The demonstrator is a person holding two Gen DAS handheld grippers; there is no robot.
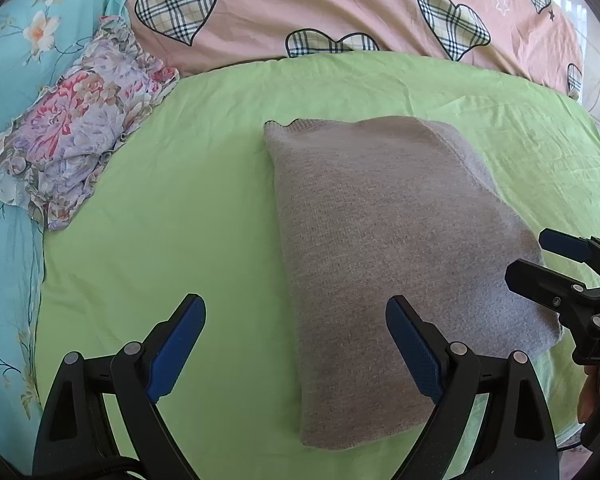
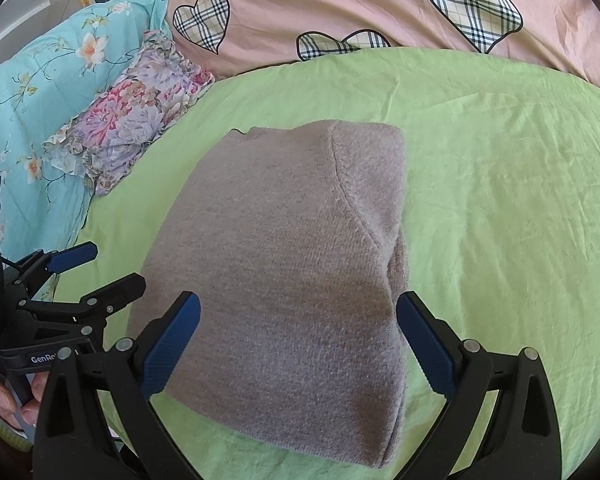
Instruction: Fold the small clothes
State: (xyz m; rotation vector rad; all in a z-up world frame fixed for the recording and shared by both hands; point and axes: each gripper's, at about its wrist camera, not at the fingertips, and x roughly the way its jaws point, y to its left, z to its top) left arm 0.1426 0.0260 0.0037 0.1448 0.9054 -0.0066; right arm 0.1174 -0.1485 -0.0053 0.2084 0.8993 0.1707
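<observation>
Grey knitted sweater point(image 2: 284, 264) lying folded into narrow rectangle on light green bedsheet point(image 2: 500, 200). You are hovering left gripper point(image 1: 296, 344) and right gripper point(image 2: 298, 344) above its near end, both spread wide, holding nothing. Risk: pinching only top layer, dragging fold open.
</observation>
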